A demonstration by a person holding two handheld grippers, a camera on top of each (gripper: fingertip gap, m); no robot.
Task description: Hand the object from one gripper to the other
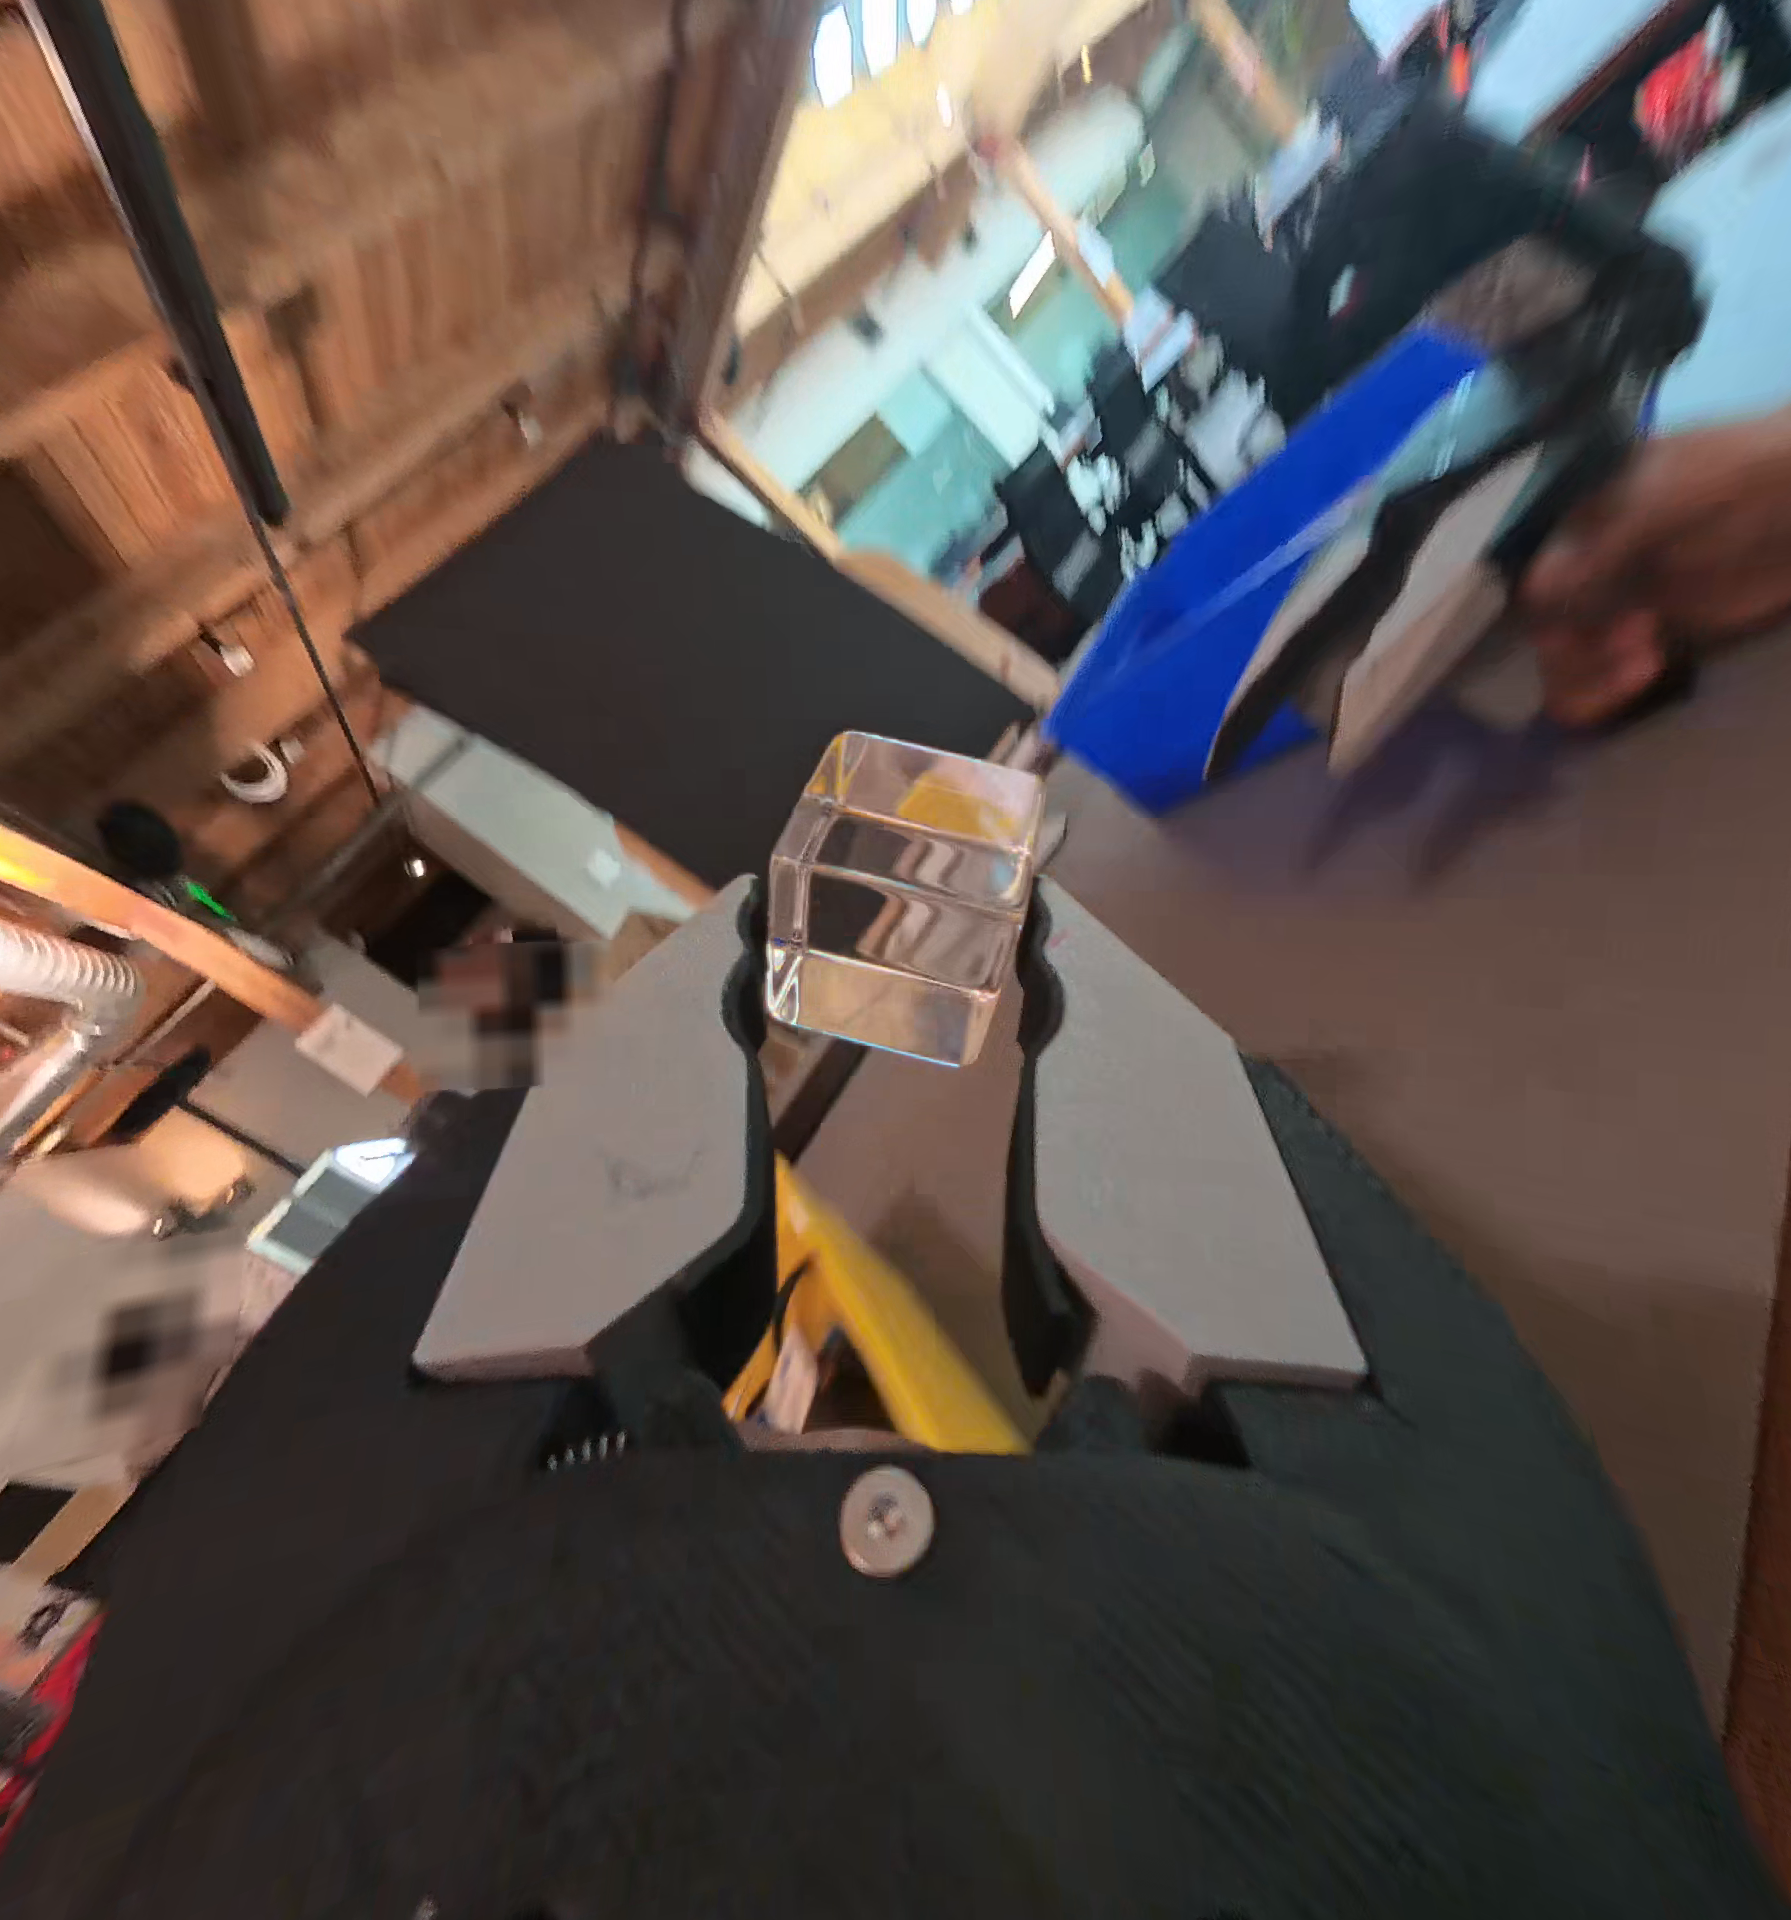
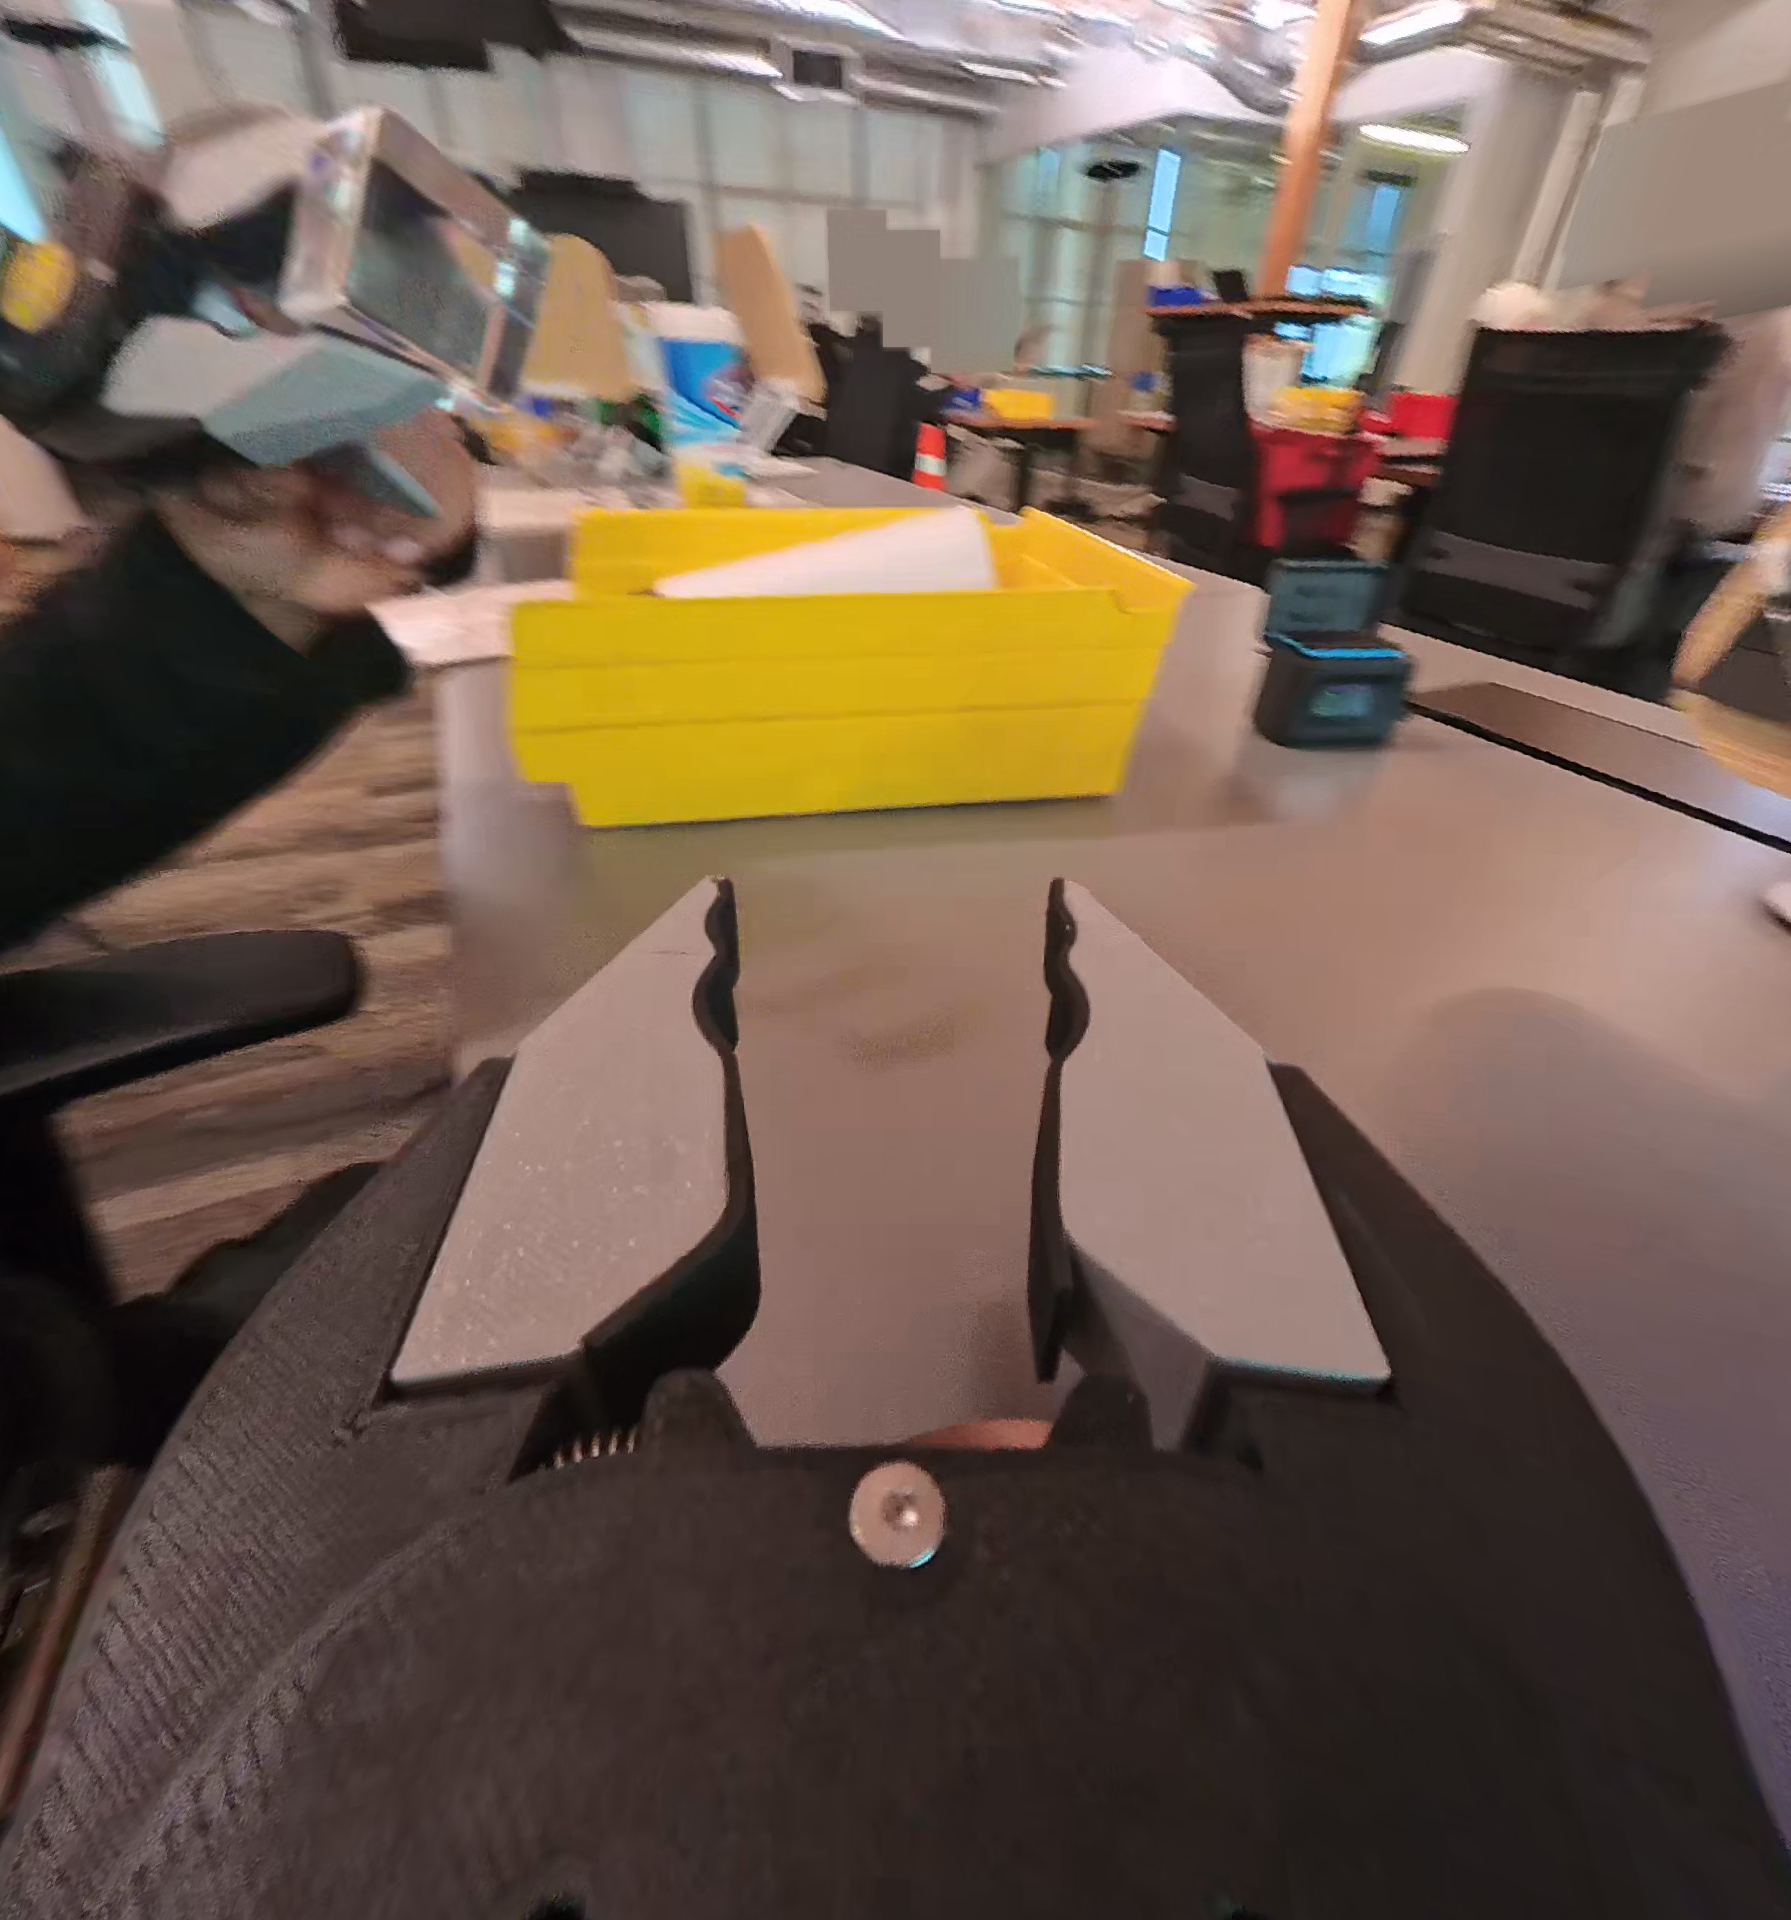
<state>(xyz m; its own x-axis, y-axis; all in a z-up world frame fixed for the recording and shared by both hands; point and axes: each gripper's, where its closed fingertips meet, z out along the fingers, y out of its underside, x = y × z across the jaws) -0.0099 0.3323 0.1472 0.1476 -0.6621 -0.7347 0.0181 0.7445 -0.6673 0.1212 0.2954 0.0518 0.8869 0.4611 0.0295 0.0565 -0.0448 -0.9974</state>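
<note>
Pre-handoff: left tool [image 1: 896, 925] was clamped on the clear glass-like cube [image 1: 901, 899], right tool [image 2: 891, 904] spread wide & empty, well apart; next move prob needs right tool brought onto cube's free faces.

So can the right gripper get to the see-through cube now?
Probably yes. The right gripper is open and empty, and only air seems to separate it from the clear cube, which the left gripper holds up off the table.

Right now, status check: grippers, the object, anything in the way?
Left gripper shut on clear cube, held aloft. Right gripper open, empty, apart from the cube. Nothing between them; yellow bin sits on the table beyond.
</note>
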